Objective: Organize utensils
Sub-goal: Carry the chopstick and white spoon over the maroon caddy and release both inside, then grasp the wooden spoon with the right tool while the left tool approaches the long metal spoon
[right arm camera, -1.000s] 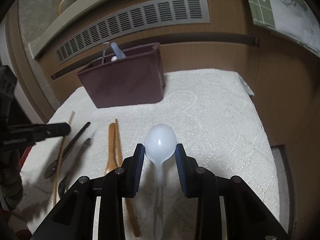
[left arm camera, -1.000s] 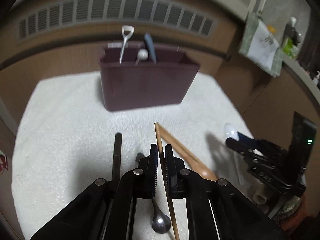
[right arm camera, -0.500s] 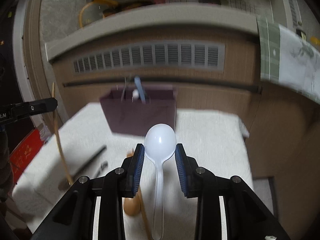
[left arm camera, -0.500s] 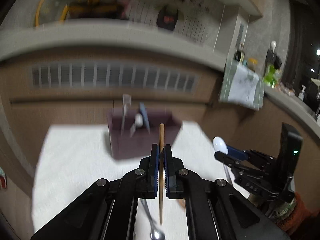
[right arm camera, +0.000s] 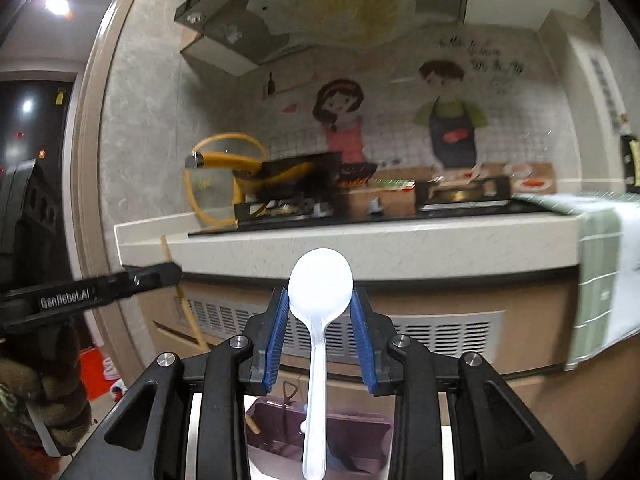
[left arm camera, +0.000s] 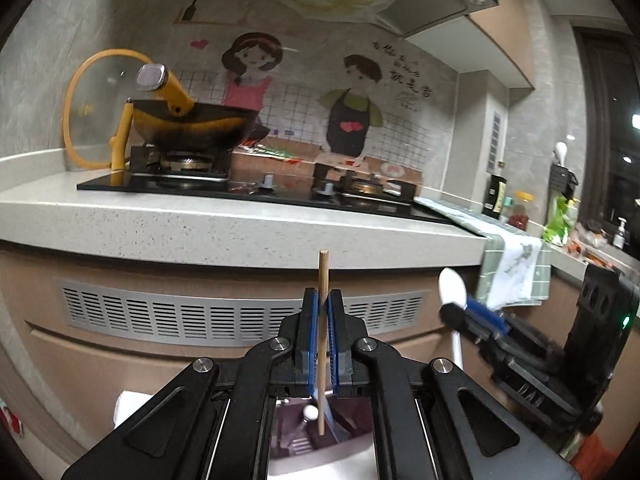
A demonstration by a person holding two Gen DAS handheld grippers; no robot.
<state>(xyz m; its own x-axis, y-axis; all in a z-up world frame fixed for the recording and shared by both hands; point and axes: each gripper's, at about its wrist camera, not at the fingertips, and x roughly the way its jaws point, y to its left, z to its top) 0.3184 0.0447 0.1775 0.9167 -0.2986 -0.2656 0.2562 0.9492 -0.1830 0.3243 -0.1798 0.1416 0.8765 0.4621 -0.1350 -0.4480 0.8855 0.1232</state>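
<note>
My left gripper [left arm camera: 323, 300] is shut on a thin wooden chopstick [left arm camera: 322, 320] that stands upright between the blue pads. Its lower end hangs over the dark maroon utensil box [left arm camera: 320, 444] below. My right gripper [right arm camera: 320, 300] is shut on a white plastic spoon [right arm camera: 318, 312], bowl up, handle hanging down over the same box [right arm camera: 320, 436]. The box holds several utensils, among them a white-tipped one [left arm camera: 310, 413] and a metal one [right arm camera: 289, 392]. The right gripper with the spoon [left arm camera: 453, 292] shows at the right of the left wrist view. At the left of the right wrist view are the left gripper [right arm camera: 160, 276] and its chopstick [right arm camera: 188, 312].
A pale stone counter [left arm camera: 240, 224] with a vented panel [left arm camera: 180, 316] runs across behind. On it are a gas hob with a yellow-handled wok [left arm camera: 188, 120] and a green checked towel [left arm camera: 512, 256] hanging over the edge. A gloved hand [right arm camera: 36, 380] is at far left.
Both grippers have risen from the white cloth with the chopstick and the spoon and tilted up toward level. The box has dropped from mid-frame to the bottom edge, under the held utensils.
</note>
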